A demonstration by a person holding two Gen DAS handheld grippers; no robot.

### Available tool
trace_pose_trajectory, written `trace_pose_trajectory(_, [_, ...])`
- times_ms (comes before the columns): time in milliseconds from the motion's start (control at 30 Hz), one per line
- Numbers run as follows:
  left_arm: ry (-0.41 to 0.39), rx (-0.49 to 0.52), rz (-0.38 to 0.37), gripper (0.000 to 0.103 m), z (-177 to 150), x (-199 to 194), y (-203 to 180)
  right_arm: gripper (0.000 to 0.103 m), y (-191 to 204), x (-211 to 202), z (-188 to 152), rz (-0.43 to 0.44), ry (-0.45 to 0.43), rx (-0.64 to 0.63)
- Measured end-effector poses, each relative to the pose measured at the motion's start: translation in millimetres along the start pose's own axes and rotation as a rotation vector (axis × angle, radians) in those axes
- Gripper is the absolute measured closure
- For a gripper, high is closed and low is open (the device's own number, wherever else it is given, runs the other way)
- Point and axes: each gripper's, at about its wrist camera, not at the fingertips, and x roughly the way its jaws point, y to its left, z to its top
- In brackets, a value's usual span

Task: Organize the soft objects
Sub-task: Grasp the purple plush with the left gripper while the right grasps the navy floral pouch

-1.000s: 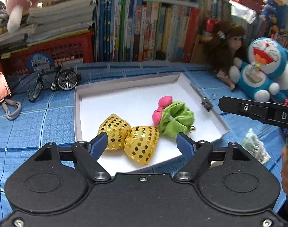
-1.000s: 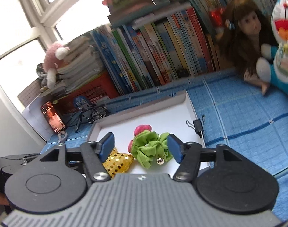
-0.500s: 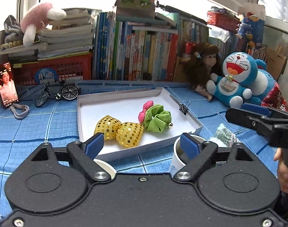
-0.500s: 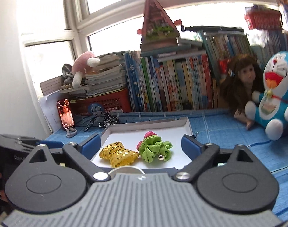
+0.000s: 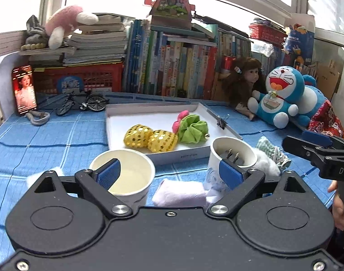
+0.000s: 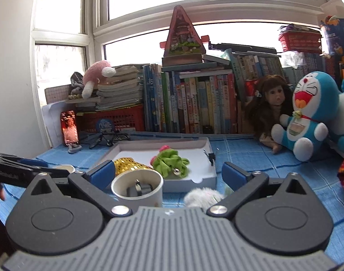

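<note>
With both claws hanging above the near edge of the desk (image 5: 36, 135), nothing is gripped: the left claw (image 5: 169, 172) has its blue pads wide apart over an empty paper cup (image 5: 124, 176) and a pale lilac cloth (image 5: 181, 195), and the right claw (image 6: 169, 172) is equally spread, framing a second paper cup (image 6: 138, 188) (dark clips with metal prongs inside) and a white fluffy piece (image 6: 203, 197). Soft objects already sorted lie in the white tray (image 5: 117, 113) at frame centre: a gold sequin bow (image 5: 150, 137) touching a green scrunchie (image 5: 192, 129) with a pink flower (image 5: 181, 118). Still loose on the blue cloth, lower right of the left view: the fluffy piece and a green checked scrunchie (image 5: 273, 152) just beside the cup. Judgement: next pick is one of these loose items. To do it well, lower the claw straight over the bulk of the fabric, keep the pads clear of the cup rim so the cup is not tipped, close on a thick fold rather than a thin edge, then lift before travelling to the tray. Readable writing: "DAS" on the right gripper body at the right edge of the left view; small print on the tray's front wall is too fine to read, as are the book spines.
</note>
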Motion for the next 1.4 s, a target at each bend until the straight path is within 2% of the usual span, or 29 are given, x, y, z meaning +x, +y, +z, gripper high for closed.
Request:
trace_pose_trajectory(267, [-0.069, -0.018, 0.068, 0.007, -26.0, -10.0, 13.7, 0.000, -2.1, -7.0, -21.0, -0.086, 0.003, -0.016])
trace_pose_trajectory(533, [-0.068, -0.043, 0.133, 0.006, -42.5, -10.7, 29.6, 0.000, -4.1, -8.6, -33.4, -0.176, -0.015, -0.059])
trace_pose_trajectory(867, [-0.073, -0.074, 0.233, 0.004, -62.0, -14.9, 53.8, 0.000, -10.5, -9.3, -50.0, -0.198, 0.031, -0.040])
trace_pose_trajectory(1067, [-0.119, -0.154, 0.241, 0.001, -76.6, -24.2, 71.7, 0.000, -14.5, -11.8, -59.8, -0.200, 0.062, -0.023])
trace_pose_trajectory(1400, [-0.070, -0.171, 0.264, 0.001, -92.4, -25.3, 80.9, 0.001, -10.9, -11.3, -74.2, -0.207, 0.119, -0.059])
